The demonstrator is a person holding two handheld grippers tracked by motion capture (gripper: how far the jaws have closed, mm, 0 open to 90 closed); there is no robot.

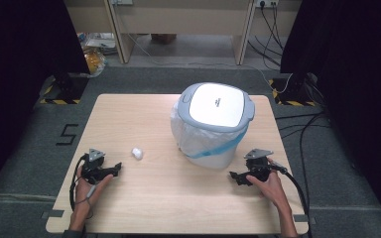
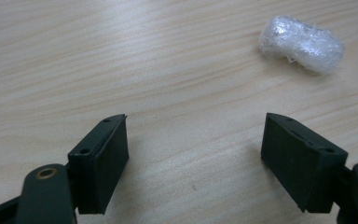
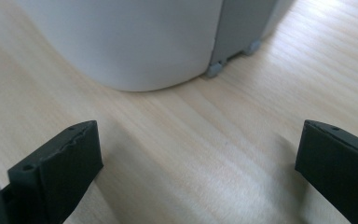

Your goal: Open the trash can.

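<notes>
Approach stage: left gripper (image 1: 110, 171) open-jawed near wrapped white wad (image 1: 137, 153), right gripper (image 1: 238, 177) open before lidded bin (image 1: 213, 124); next, closing on wad.

In the right gripper view the top edge cuts off the white bin (image 3: 135, 42), leaving its lower wall, a grey panel and small grey feet; its lid and the bag around it lie outside that picture. Both fingers (image 3: 56, 163) run off the bottom edge, the farther one also off the side. In the left gripper view the fingers (image 2: 100, 163) are likewise cut at the bottom. From the high view the small white wad (image 1: 137, 153) is too small to tell its material.
</notes>
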